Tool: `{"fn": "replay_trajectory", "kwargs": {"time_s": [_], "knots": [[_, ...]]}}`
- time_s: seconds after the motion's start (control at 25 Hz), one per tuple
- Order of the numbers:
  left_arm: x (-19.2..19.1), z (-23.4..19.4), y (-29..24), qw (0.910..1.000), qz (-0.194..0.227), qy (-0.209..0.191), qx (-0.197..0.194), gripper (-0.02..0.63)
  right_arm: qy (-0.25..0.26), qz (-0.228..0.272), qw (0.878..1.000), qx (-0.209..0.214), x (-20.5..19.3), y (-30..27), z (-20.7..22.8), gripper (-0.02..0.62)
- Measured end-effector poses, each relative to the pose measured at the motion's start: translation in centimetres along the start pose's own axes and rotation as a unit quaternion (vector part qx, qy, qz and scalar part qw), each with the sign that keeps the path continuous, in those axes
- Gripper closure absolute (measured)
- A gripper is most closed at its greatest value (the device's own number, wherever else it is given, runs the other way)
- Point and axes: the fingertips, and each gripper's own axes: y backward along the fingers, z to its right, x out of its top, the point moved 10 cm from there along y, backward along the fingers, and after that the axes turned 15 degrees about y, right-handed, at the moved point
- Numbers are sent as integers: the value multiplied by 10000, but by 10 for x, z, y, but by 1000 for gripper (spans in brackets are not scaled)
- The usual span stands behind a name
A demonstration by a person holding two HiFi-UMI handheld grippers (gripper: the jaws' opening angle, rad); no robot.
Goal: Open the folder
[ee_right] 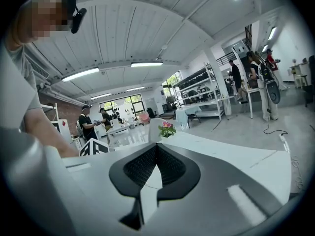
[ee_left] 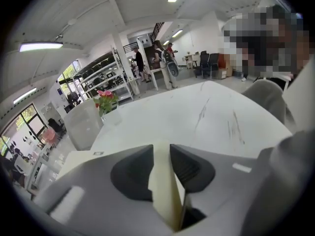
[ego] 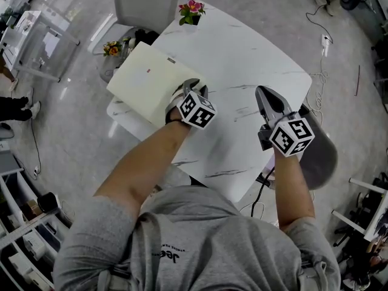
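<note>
A cream folder [ego: 148, 77] lies flat on the left part of the white marble table [ego: 242, 59], one corner overhanging the table's edge. My left gripper [ego: 193, 85] is at the folder's near right edge, pointing down at it. In the left gripper view its jaws [ee_left: 161, 154] are closed on a cream sheet edge of the folder [ee_left: 165, 181], which fills the gap between the pads. My right gripper [ego: 264, 91] hovers over the table's right side, apart from the folder. It is shut [ee_right: 156, 149] with nothing between its pads.
A small pot of pink flowers [ego: 191, 11] stands at the table's far edge, with a white chair [ego: 145, 2] behind it. A dark round seat [ego: 321, 156] sits under the right arm. People stand among the shelves [ee_left: 147, 63] in the background.
</note>
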Motion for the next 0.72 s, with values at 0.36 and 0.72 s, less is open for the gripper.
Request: {"fn": "replay_trajectory", "kwargs": {"time_s": [0.36, 0.72], "knots": [[9, -11, 26, 9967, 309, 624, -413, 499, 67, 13, 9999, 116, 9, -15, -12, 592], [17, -12, 66, 9880, 863, 954, -850, 522, 115, 91, 9997, 214, 20, -21, -24, 592]]}}
